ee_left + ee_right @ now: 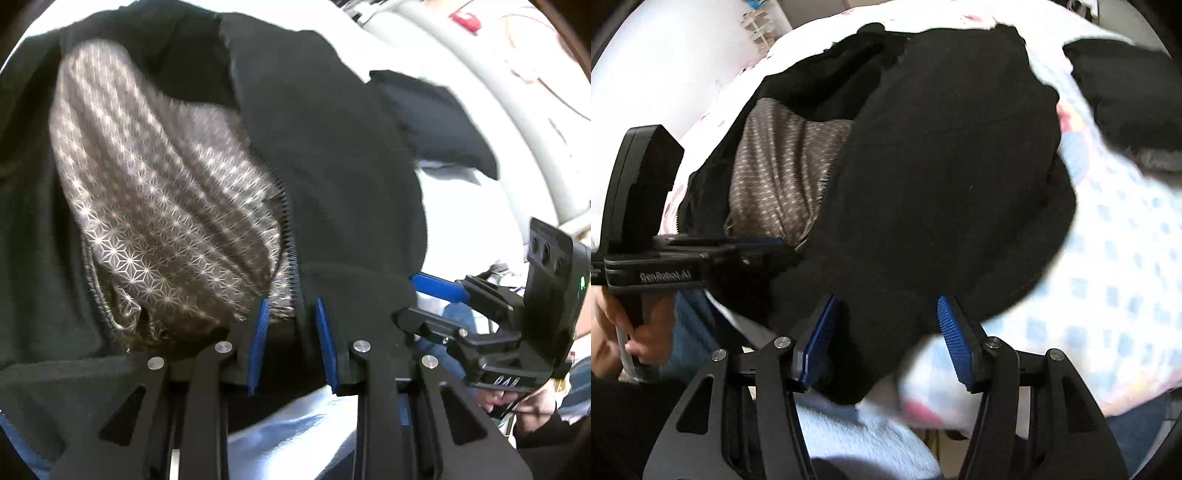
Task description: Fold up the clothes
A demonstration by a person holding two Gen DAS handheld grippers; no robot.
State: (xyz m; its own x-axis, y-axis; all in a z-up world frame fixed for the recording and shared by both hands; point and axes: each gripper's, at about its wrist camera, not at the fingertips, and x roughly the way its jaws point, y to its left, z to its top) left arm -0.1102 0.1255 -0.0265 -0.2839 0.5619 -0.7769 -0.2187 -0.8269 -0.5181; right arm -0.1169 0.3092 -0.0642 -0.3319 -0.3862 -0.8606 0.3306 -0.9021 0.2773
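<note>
A black jacket (332,155) is spread over a bed (1108,258), its zip open so that a patterned grey lining (159,199) is shown at nine o'clock in the left wrist view. The bed is covered by a white sheet with pale blue squares and pink marks, seen at three o'clock in the right wrist view; a white wall (665,74) is seen at ten o'clock there.

The left gripper (291,347) is held apart, with the jacket's hem between its blue pads (325,343); whether the pads press the cloth cannot be told. The right gripper (886,339) is also held apart, with a fold of black cloth lying between its pads, which appear clear of it.

A second dark piece (1126,92) at two o'clock is cut off by the frame, and whether it belongs to the jacket cannot be told. Much of both views is blurred. A hand (617,325) on the left gripper's handle is partly hidden.
</note>
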